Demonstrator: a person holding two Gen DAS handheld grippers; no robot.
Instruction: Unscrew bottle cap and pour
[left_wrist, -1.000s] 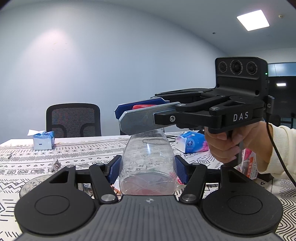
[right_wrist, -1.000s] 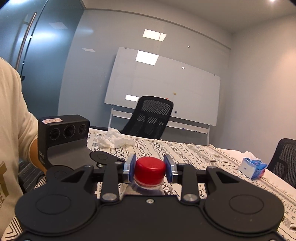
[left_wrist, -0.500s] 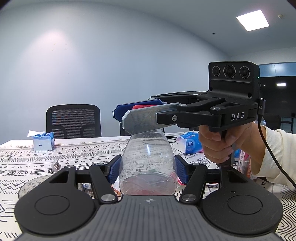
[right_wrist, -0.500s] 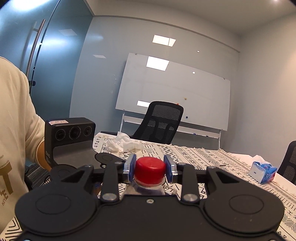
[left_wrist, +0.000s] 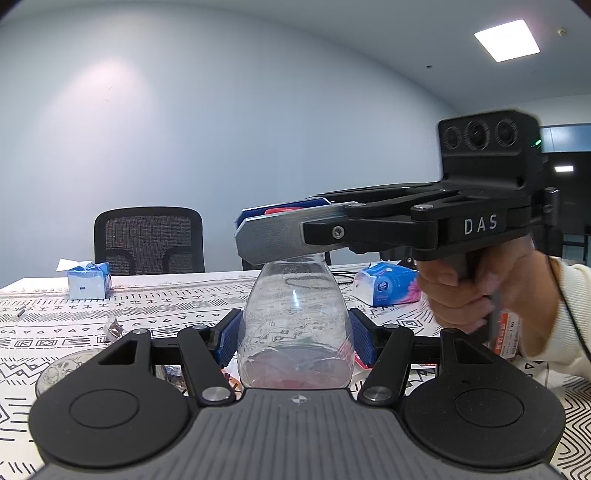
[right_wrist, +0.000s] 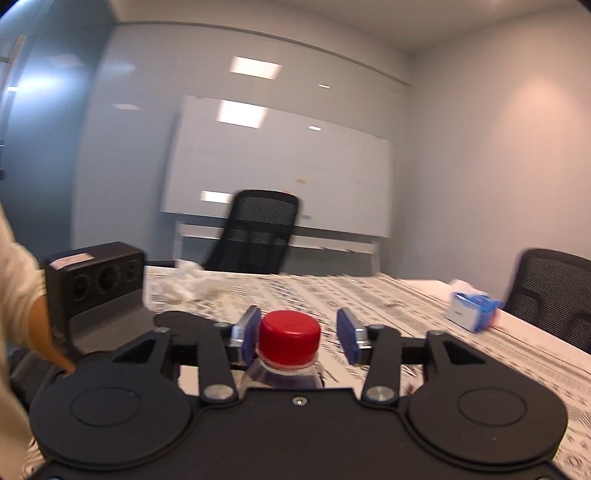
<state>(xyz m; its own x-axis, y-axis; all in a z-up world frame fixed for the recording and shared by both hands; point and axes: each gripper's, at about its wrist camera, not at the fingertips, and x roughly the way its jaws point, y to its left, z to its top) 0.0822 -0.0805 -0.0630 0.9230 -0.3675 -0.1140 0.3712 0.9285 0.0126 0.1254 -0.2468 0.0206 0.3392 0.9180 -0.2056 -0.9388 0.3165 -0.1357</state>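
Note:
A clear plastic bottle (left_wrist: 293, 314) stands upright between the blue pads of my left gripper (left_wrist: 295, 339), which is shut on its body. Its red cap (right_wrist: 289, 332) sits on the neck. In the right wrist view my right gripper (right_wrist: 300, 334) is open around the cap: the left pad (right_wrist: 248, 332) is close against it, the right pad (right_wrist: 349, 336) stands clear. The left wrist view shows the right gripper (left_wrist: 255, 227) side-on over the bottle top, with a sliver of the cap (left_wrist: 277, 211) between its fingers. A hand (left_wrist: 461, 295) holds its handle.
A black-and-white patterned tablecloth (left_wrist: 166, 306) covers the table. On it lie a blue tissue box (left_wrist: 88, 280), a tissue pack (left_wrist: 386, 284) and a glass bowl (left_wrist: 61, 371). Black chairs (left_wrist: 147, 240) (right_wrist: 255, 232), a whiteboard (right_wrist: 277, 173) and crumpled tissues (right_wrist: 184, 284) lie beyond.
My right gripper's fingers have opened off the red cap, and its view has swung and blurred. The left gripper still holds the bottle in place.

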